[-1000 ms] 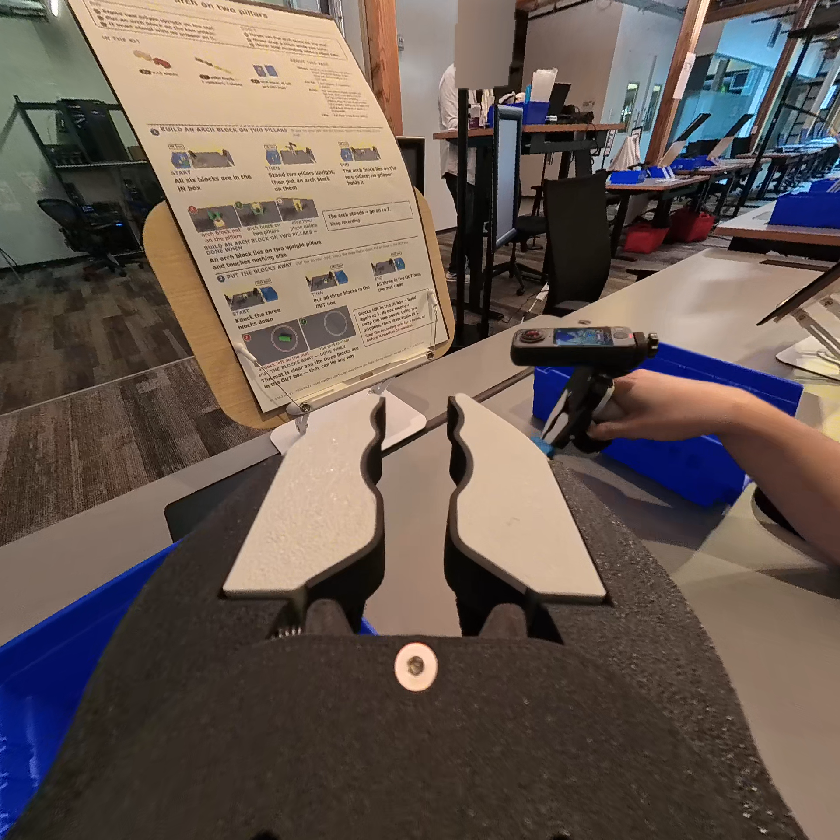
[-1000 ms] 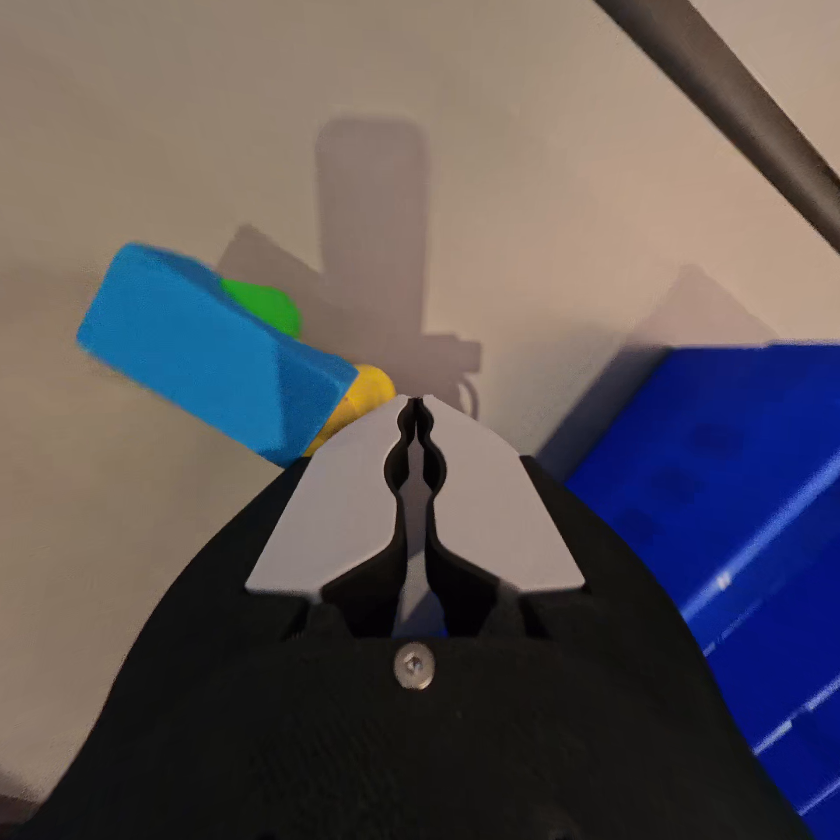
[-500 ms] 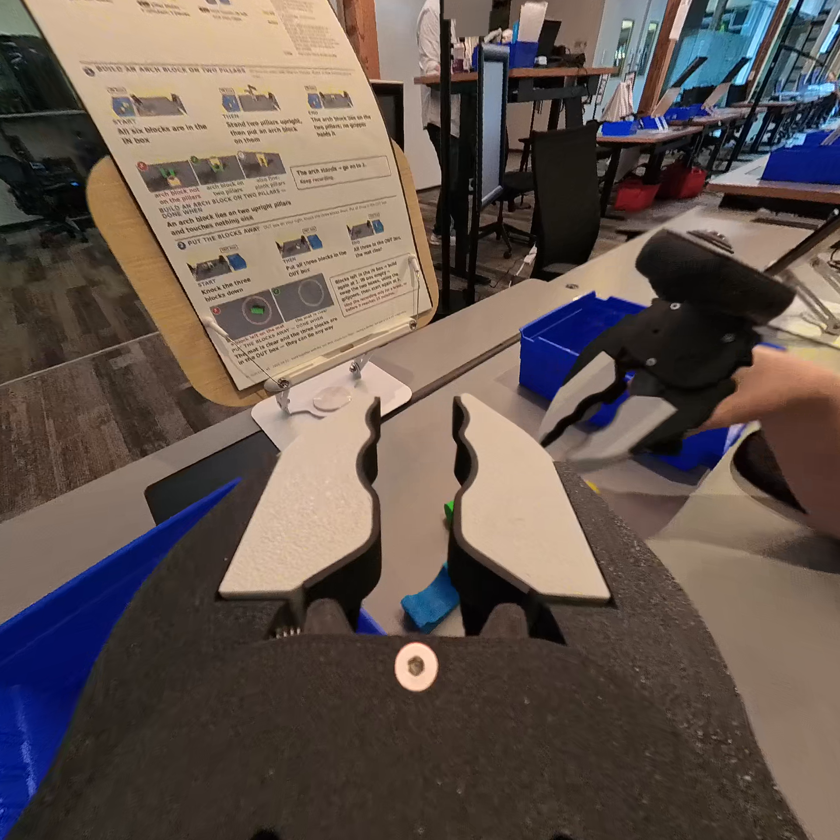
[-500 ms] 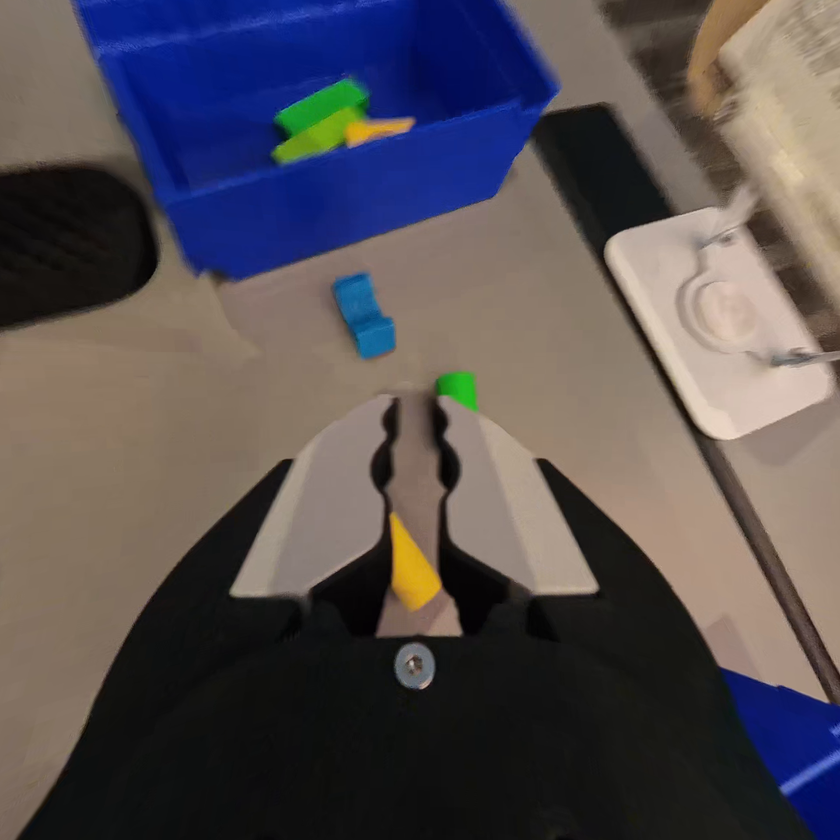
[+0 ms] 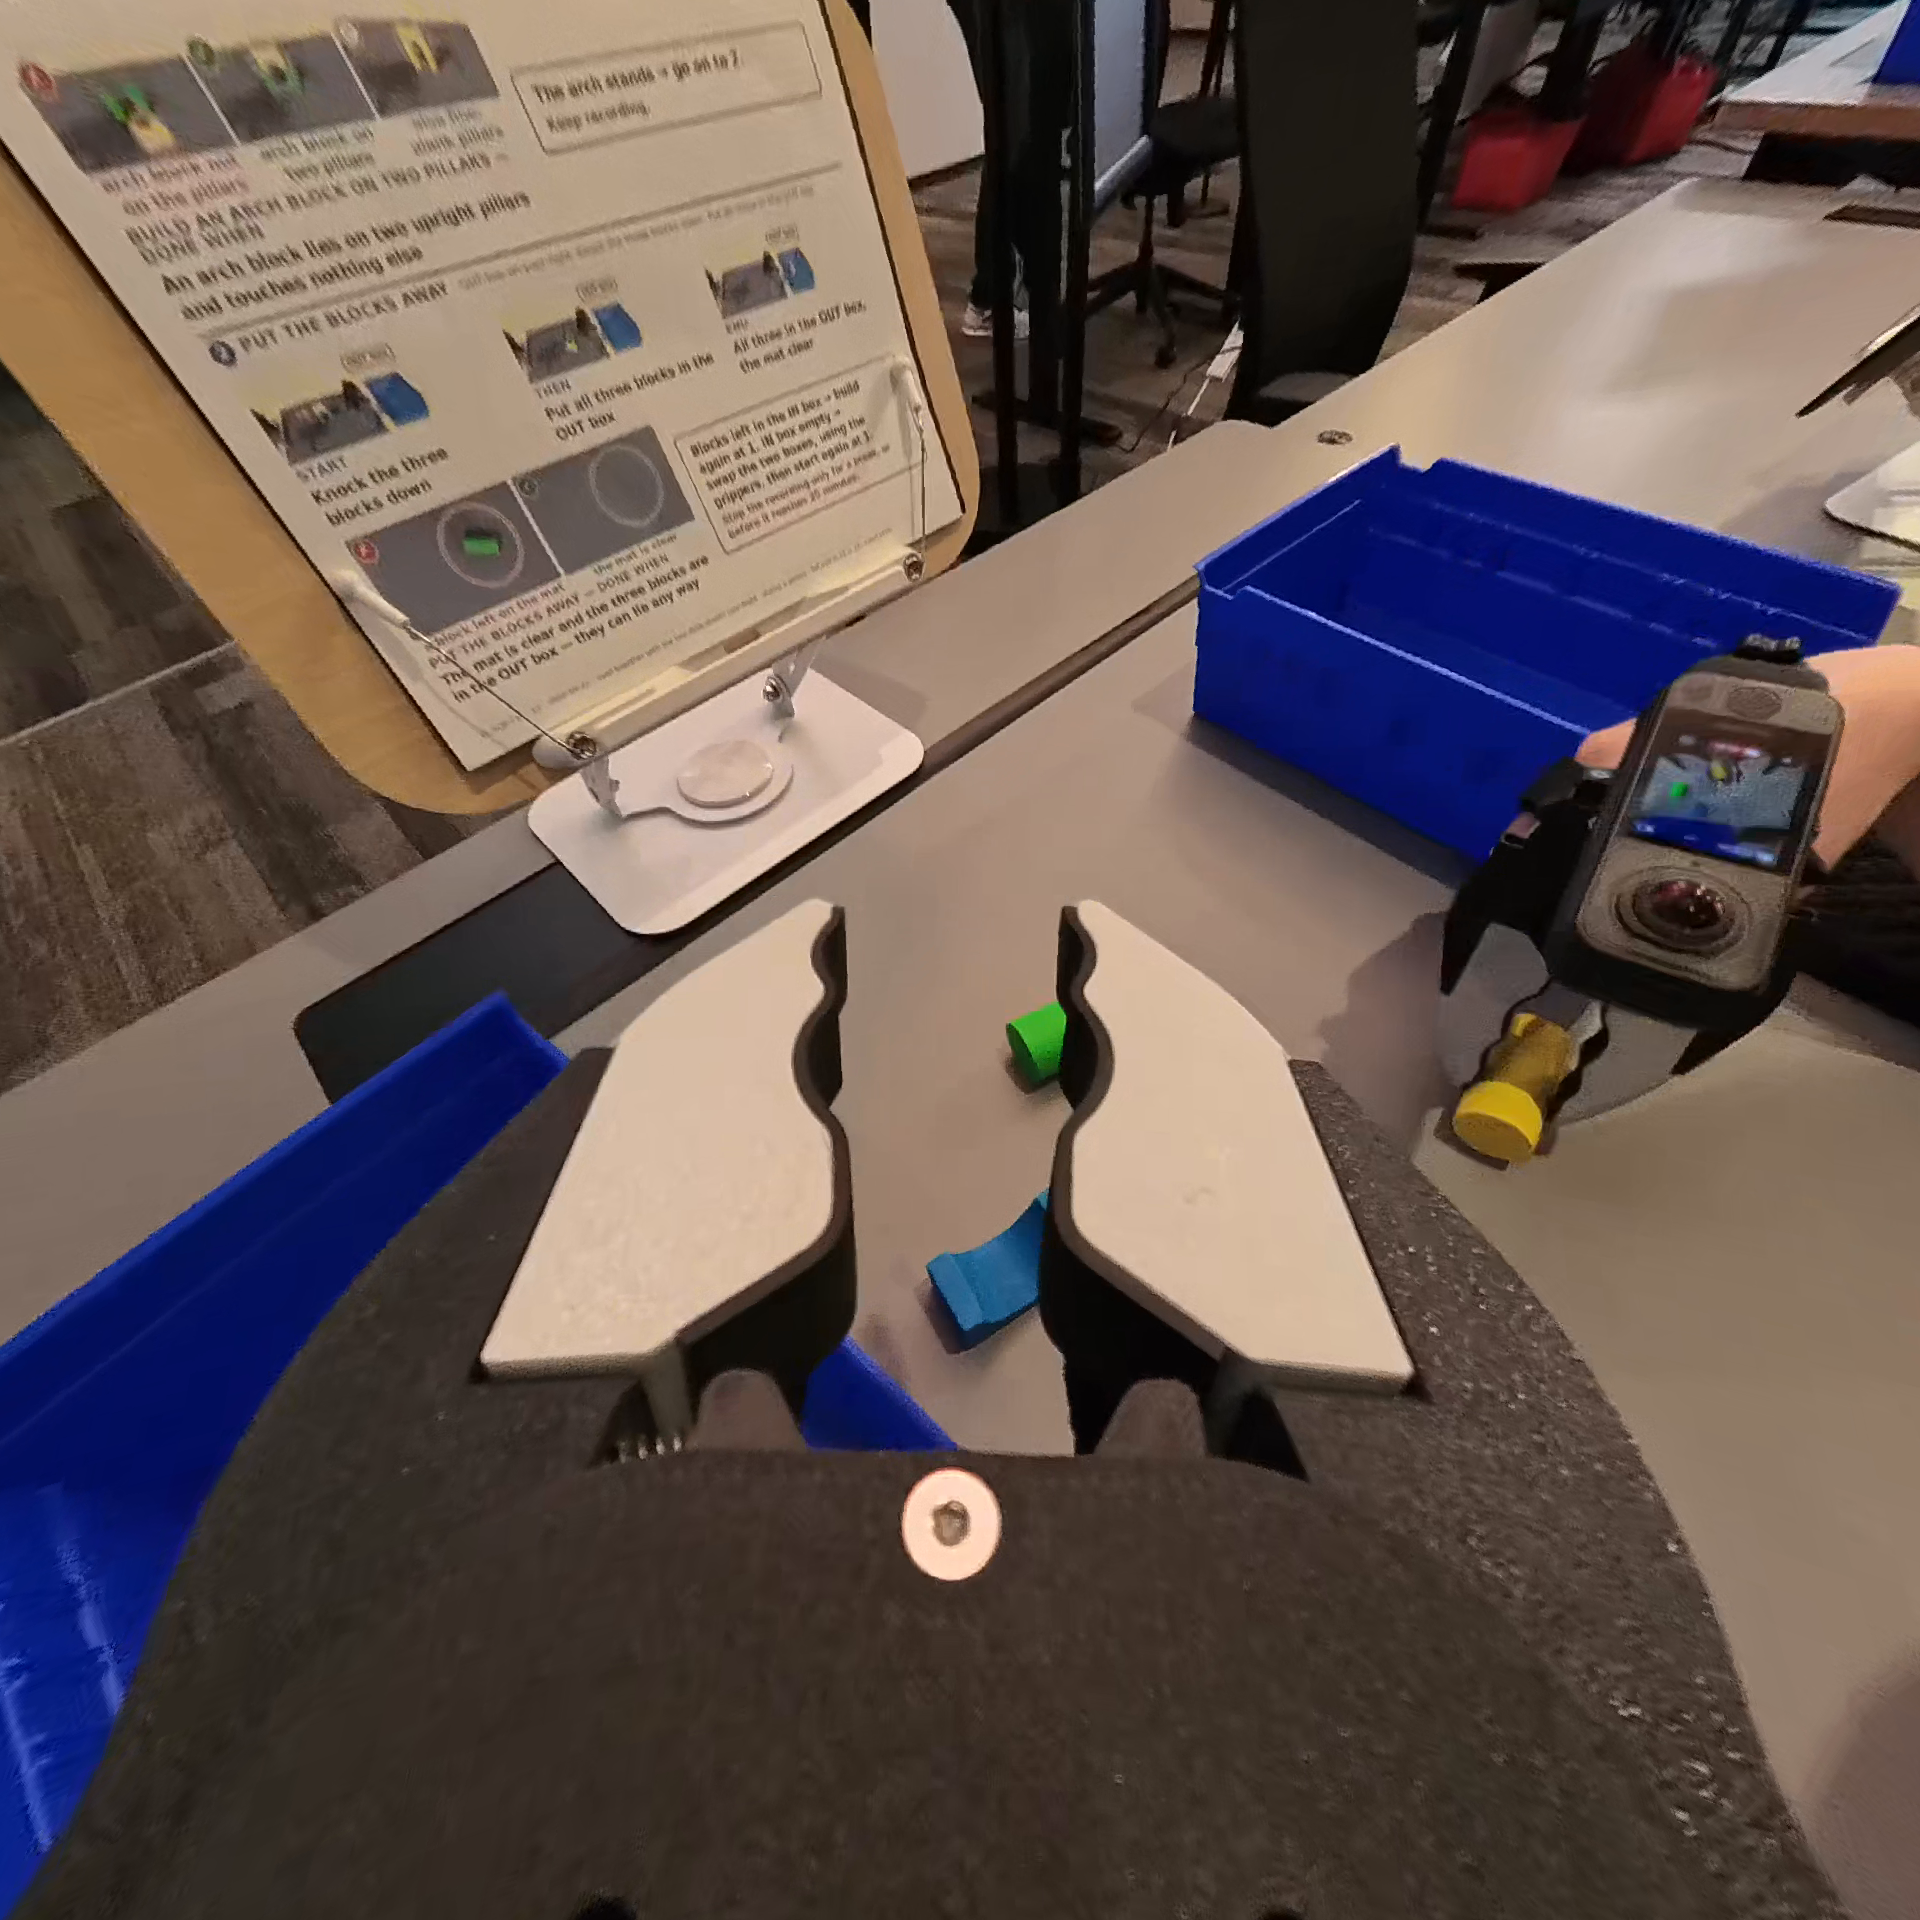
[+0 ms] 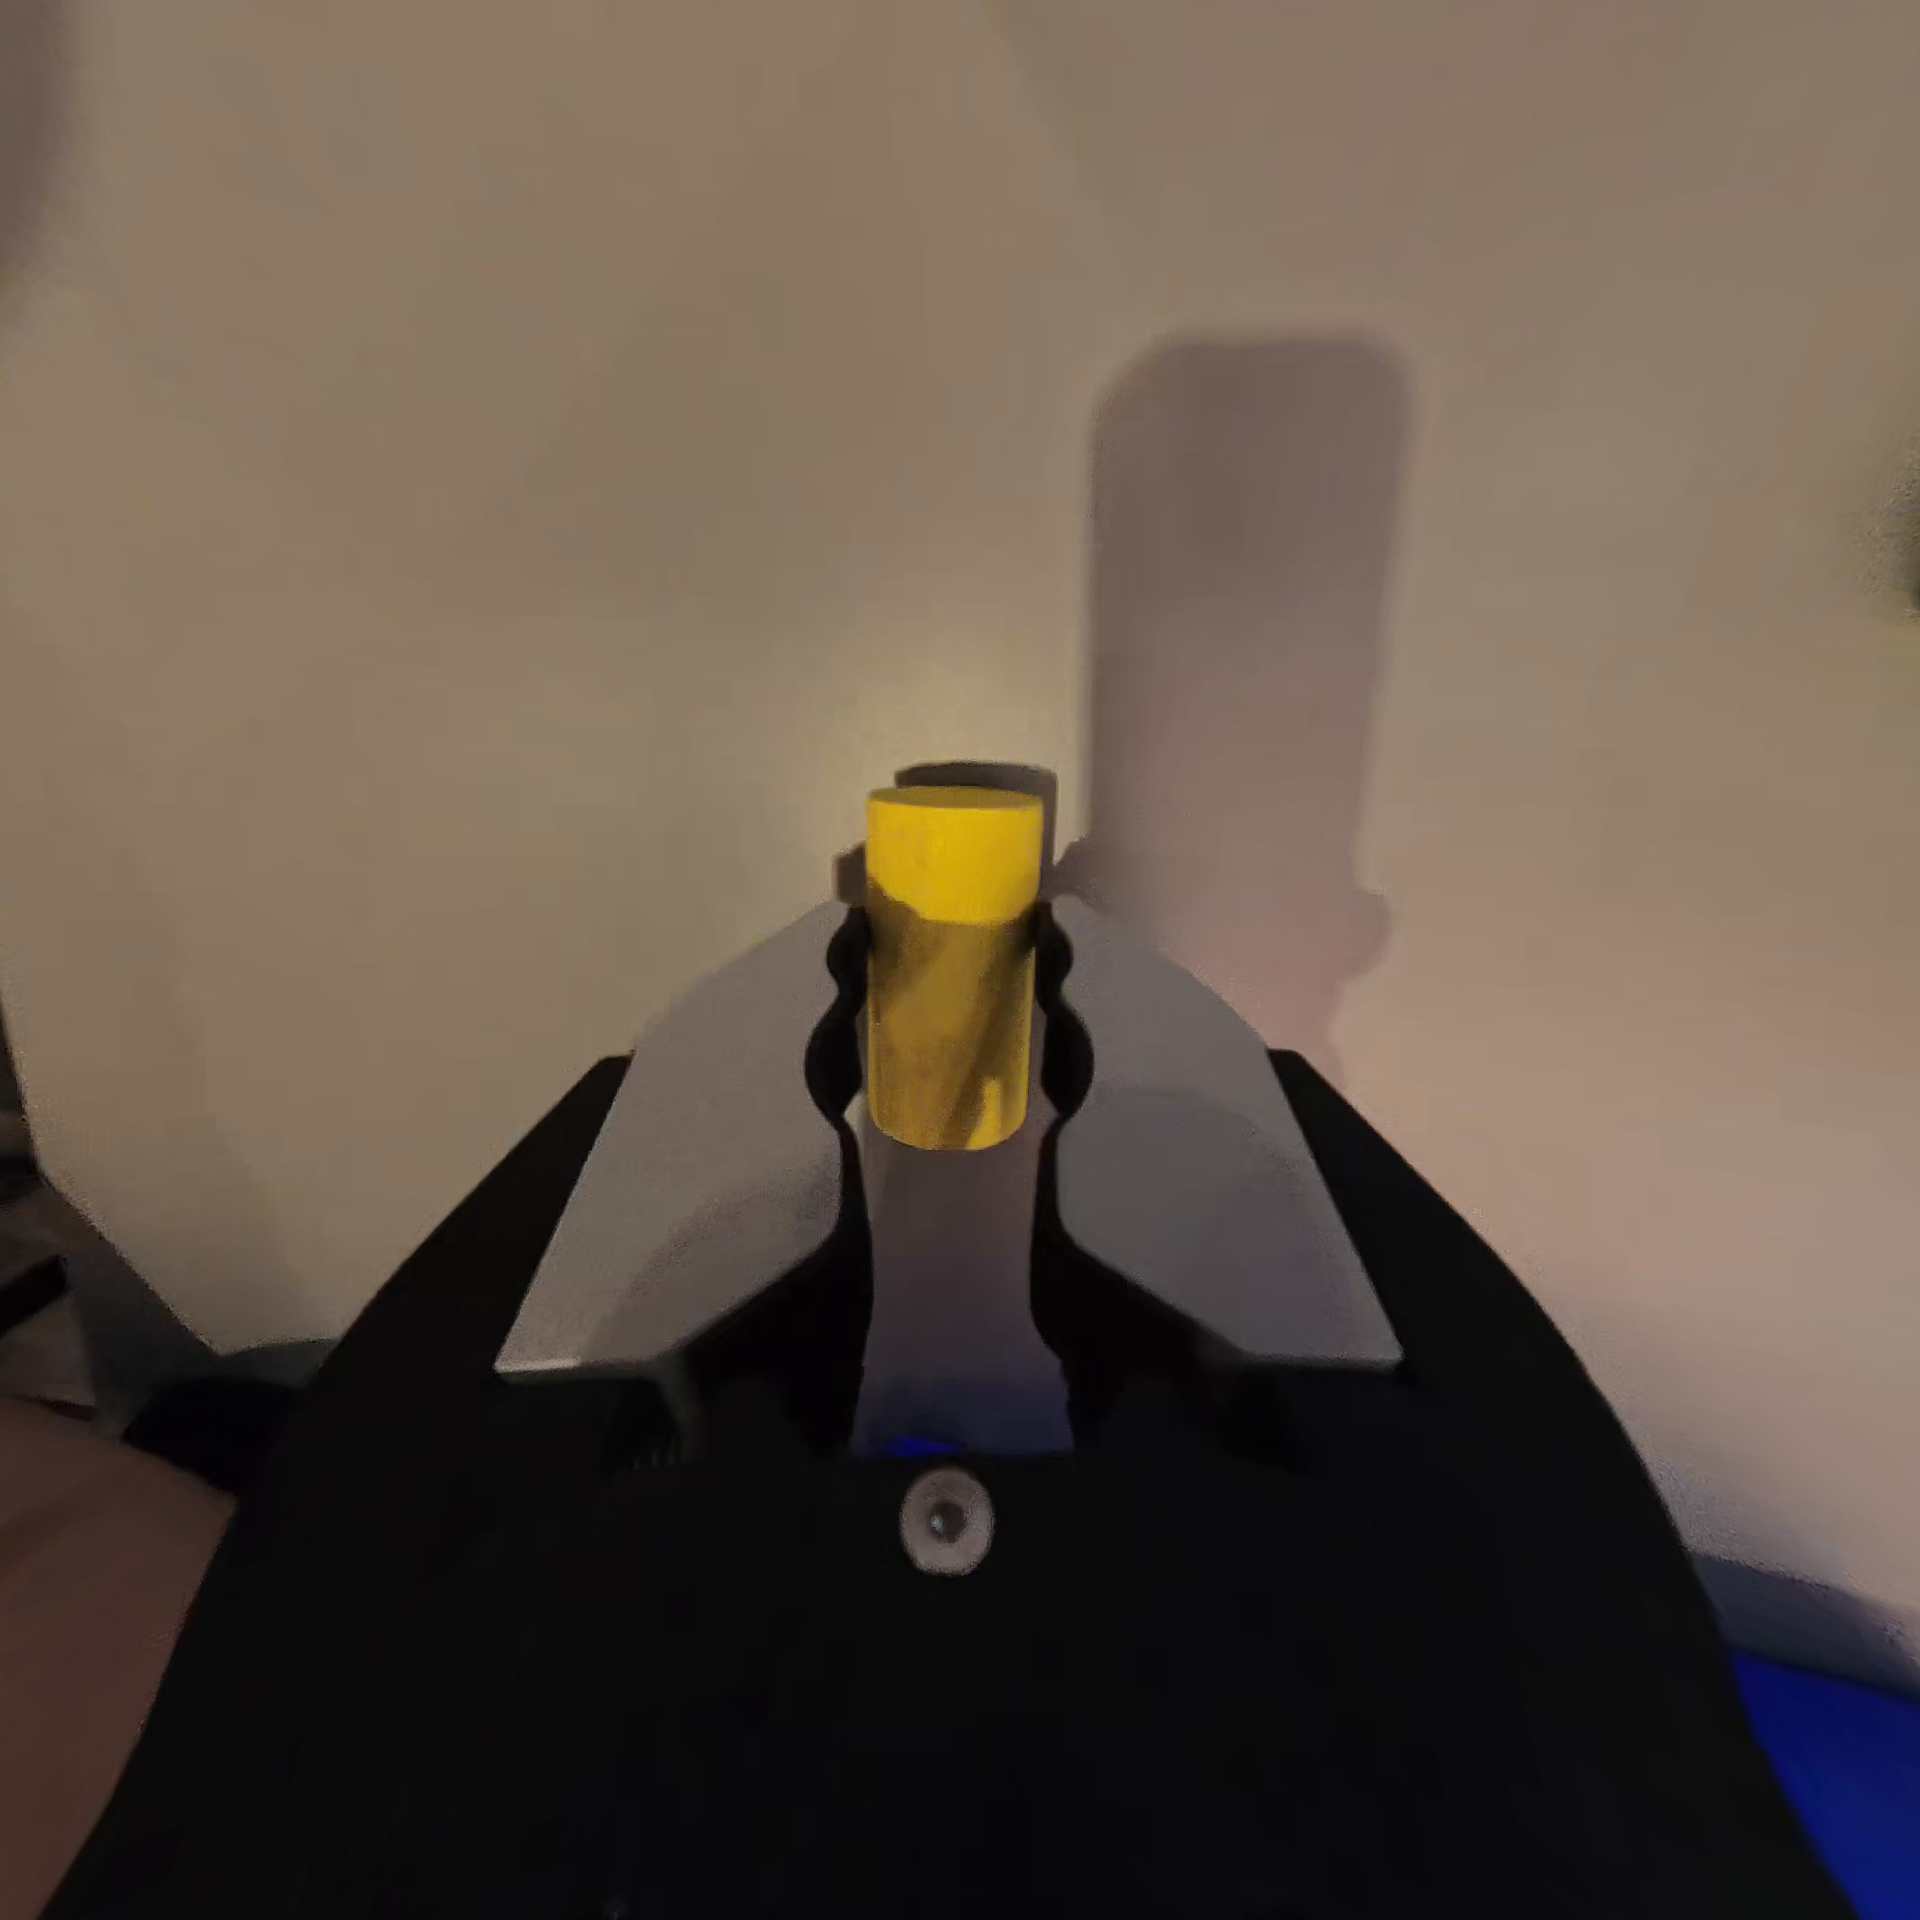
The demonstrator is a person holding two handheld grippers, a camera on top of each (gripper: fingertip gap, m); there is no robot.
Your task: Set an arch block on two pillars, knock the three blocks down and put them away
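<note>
Yellow pillar (image 6: 954, 935) sits pinched in the right claw (image 6: 951, 914), gripped along its length with one end sticking out past the fingertips and close over the desk (image 5: 1195, 790). The left claw (image 5: 951, 956) hangs spread and empty above the green pillar (image 5: 1037, 1039) and the blue arch block (image 5: 987, 1288), both lying on their sides on the desk, apart from each other.

The round pillar is probably the risk: held on a curved face between the scalloped pads, it could twist or slide out if swung quickly, and a dropped cylinder would roll. The green one could also roll away if the left claw nudges it while coming down; it lies just beside that claw's right-hand finger (image 5: 1195, 1143).

For room, the far blue bin (image 5: 1351, 665) stands open behind the right claw with a clear path over its near wall, though the wall must be cleared before letting go. A second blue bin (image 5: 208, 1299) lies close under the left claw. The instruction board's white base (image 5: 727, 810) sits near the desk's back edge, well apart from the blocks
</note>
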